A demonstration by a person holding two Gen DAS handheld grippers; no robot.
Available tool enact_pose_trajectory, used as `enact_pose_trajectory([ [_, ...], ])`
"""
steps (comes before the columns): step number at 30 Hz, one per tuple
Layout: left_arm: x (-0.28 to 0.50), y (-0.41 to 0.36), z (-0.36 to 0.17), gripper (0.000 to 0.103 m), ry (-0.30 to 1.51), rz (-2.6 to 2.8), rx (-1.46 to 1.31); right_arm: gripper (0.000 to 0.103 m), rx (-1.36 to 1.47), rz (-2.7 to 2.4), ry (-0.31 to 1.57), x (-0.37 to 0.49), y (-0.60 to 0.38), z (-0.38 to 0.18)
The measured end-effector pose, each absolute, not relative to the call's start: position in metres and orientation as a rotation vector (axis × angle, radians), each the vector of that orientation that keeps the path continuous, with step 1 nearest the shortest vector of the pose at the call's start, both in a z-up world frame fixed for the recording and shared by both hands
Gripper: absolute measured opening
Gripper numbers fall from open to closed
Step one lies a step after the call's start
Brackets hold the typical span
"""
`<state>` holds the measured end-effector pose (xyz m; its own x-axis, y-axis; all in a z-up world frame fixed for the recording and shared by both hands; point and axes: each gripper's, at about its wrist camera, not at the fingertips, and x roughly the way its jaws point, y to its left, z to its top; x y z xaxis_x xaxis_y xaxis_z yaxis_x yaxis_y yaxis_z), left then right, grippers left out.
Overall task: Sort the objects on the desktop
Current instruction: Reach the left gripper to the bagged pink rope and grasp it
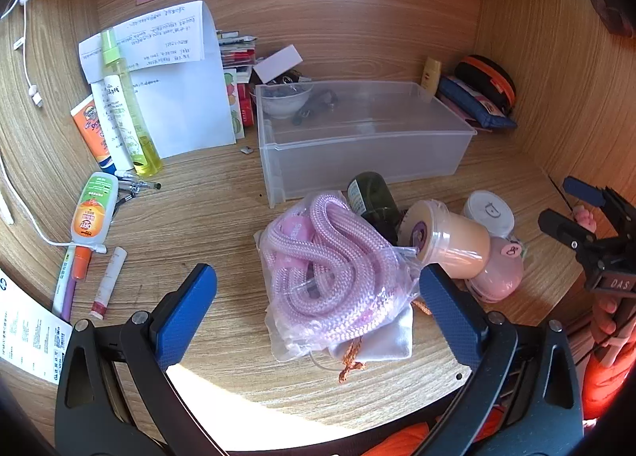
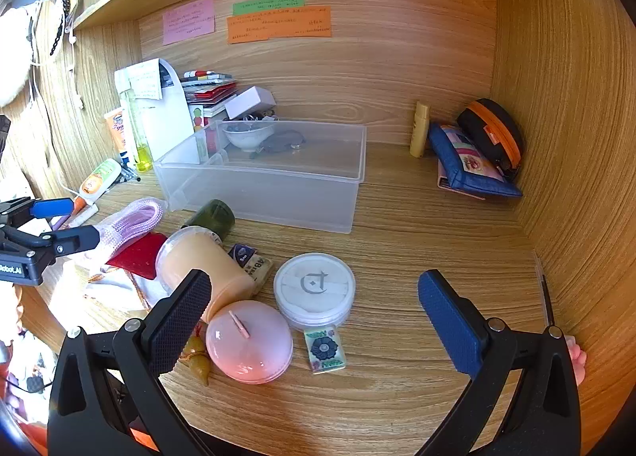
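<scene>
Left gripper jaws released, straddling bagged pink rope on surface — right gripper also spread, empty. Pinch bag mid-bundle, lift clear of neighbouring jar — then clear bin.

Open left gripper straddles pink rope

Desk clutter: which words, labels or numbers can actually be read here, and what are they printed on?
"OFF!" on the small repellent bottle.
"DAS" on the right claw mount.
"5ml" on the dark sachet.
Coloured wall notes: handwriting too small to read.
White paper sheet: print too small to read.
</scene>
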<state>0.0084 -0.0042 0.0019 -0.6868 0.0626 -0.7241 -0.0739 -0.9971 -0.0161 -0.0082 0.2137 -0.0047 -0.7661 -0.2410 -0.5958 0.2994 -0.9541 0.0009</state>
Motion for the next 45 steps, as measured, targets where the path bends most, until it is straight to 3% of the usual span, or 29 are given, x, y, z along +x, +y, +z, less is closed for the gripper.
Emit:
enact_pose_trajectory([
  [9, -0.009, -0.001, -0.02, 0.103, 0.01, 2.742, -1.345, 0.103, 1.066, -2.634, 0.127, -0.04, 0.23, -0.026],
  [15, -0.027, -0.017, -0.026, 0.103, -0.094, 2.725, -1.397, 0.103, 1.161, -2.559, 0.055, -0.061, 0.242, -0.036],
  [29, -0.063, -0.047, -0.043, 0.103, -0.237, 2.568, -1.585, 0.103, 1.242, -2.436, 0.262, -0.093, 0.22, -0.049],
  [45, -0.093, -0.024, -0.047, 0.103, -0.348, 2.378, -1.668, 0.103, 1.351, -2.287, 0.207, -0.111, 0.209, -0.058],
])
